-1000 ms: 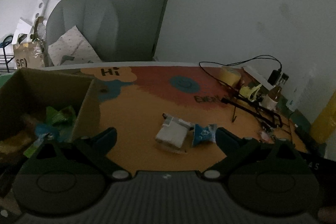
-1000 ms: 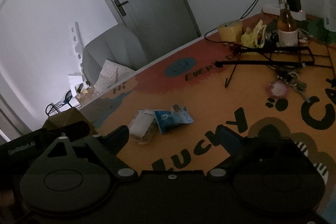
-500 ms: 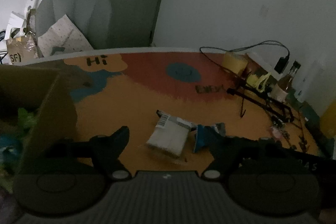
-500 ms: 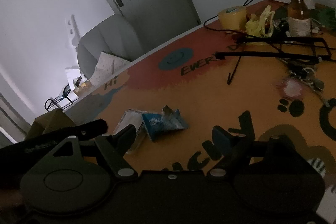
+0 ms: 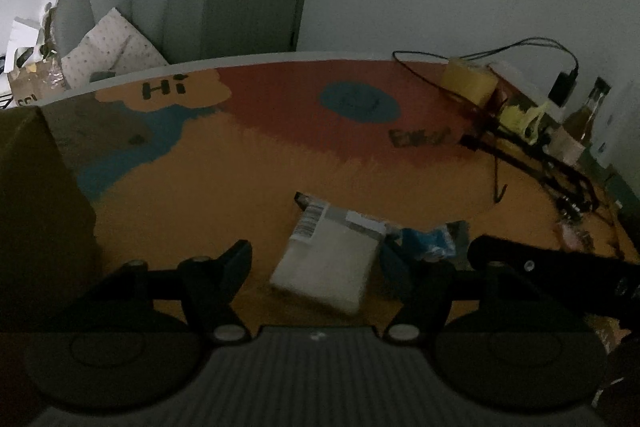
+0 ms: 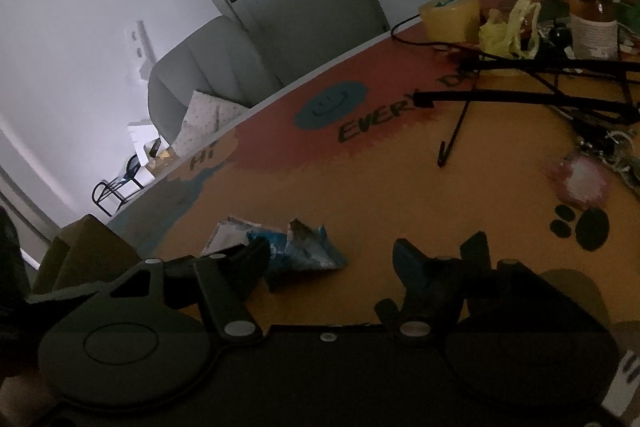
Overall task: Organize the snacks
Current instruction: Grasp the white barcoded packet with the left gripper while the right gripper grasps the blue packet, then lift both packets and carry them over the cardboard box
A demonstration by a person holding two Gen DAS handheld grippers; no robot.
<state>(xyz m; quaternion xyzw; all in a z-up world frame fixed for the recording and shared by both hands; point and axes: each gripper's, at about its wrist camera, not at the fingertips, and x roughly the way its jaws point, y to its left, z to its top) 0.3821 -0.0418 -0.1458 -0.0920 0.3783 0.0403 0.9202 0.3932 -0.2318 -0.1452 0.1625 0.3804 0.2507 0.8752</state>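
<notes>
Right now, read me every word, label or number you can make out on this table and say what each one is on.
"Hi": printed on the table mat.
"EVERY": printed on the table mat, beside the smiley face.
Barcode label on the white snack packet: too small to read.
Blue snack packet: print blurred.
Bottle label: unreadable.

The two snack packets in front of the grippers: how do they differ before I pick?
The white packet is larger, flat and squarish, with a barcode at its far end; the blue packet is smaller, crumpled and puckered at its top. The white packet lies between the left gripper's open jaws; the blue packet lies nearer the right gripper's, against its left finger. Both rest untouched on the orange table mat, side by side.
</notes>
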